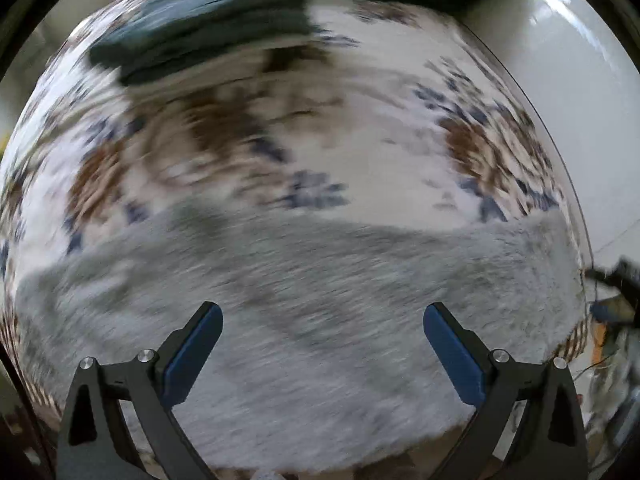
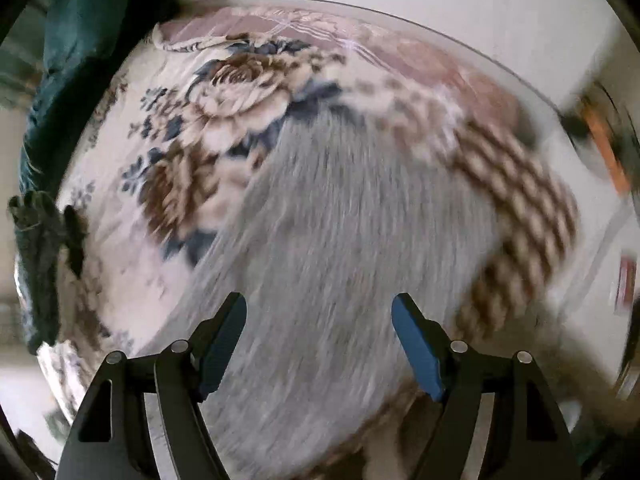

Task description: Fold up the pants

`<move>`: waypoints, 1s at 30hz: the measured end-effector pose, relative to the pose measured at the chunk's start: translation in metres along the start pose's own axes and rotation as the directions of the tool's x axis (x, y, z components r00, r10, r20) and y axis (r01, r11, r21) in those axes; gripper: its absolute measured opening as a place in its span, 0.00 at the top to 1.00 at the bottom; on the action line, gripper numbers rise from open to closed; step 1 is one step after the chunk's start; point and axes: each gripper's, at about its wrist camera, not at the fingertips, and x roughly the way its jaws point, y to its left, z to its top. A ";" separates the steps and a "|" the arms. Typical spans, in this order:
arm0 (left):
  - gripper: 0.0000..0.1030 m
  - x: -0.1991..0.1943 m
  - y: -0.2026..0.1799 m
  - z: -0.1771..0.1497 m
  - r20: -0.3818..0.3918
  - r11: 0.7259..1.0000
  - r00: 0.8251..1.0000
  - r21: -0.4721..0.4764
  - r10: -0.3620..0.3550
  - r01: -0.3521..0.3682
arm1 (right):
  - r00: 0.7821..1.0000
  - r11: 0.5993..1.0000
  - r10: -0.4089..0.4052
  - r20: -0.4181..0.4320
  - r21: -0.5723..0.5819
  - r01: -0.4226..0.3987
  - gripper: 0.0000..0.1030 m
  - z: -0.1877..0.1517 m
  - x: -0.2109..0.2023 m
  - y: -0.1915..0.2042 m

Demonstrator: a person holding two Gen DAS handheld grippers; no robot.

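Pants (image 1: 320, 312), grey and fuzzy, lie on floral cloth (image 1: 360, 140); both jaws open.

Right gripper above grey fleece pants on a round bench

The right gripper (image 2: 319, 316) points down with its jaws apart and nothing between them. Below lie the blurred grey pants (image 2: 352, 216), reaching from 6 o'clock toward the centre over a floral cloth (image 2: 224, 92) on the glass-topped bench (image 2: 460, 36). A dark green fabric (image 2: 80, 32) sits at 10 o'clock.
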 end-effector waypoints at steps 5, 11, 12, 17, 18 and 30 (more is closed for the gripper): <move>0.00 0.039 -0.071 0.024 -0.037 0.999 0.999 0.017 0.038 -0.037 | 0.994 0.958 -0.097 -0.058 -0.275 0.077 0.25 0.079 0.053 0.019; 0.00 0.057 -0.117 0.031 -0.064 0.997 0.996 0.021 0.069 -0.068 | 0.983 0.856 -0.182 -0.025 -0.496 0.146 0.92 0.101 0.084 0.035; 0.00 0.059 -0.122 0.031 -0.068 0.997 0.995 0.026 0.076 -0.075 | 0.984 0.853 -0.176 0.014 -0.497 0.160 0.93 0.102 0.075 0.032; 0.00 0.063 -0.137 0.030 -0.092 0.996 0.992 0.033 0.083 -0.080 | 0.993 0.930 -0.118 0.028 -0.346 0.121 0.93 0.120 0.050 -0.008; 0.00 0.064 -0.139 0.031 -0.093 0.996 0.992 0.036 0.087 -0.084 | 0.993 0.940 -0.121 0.005 -0.322 0.116 1.00 0.124 0.055 -0.016; 0.00 0.073 -0.152 0.019 -0.130 0.998 0.990 0.025 0.061 -0.058 | 0.991 0.995 0.067 -0.116 -0.059 -0.074 0.38 0.123 0.034 -0.118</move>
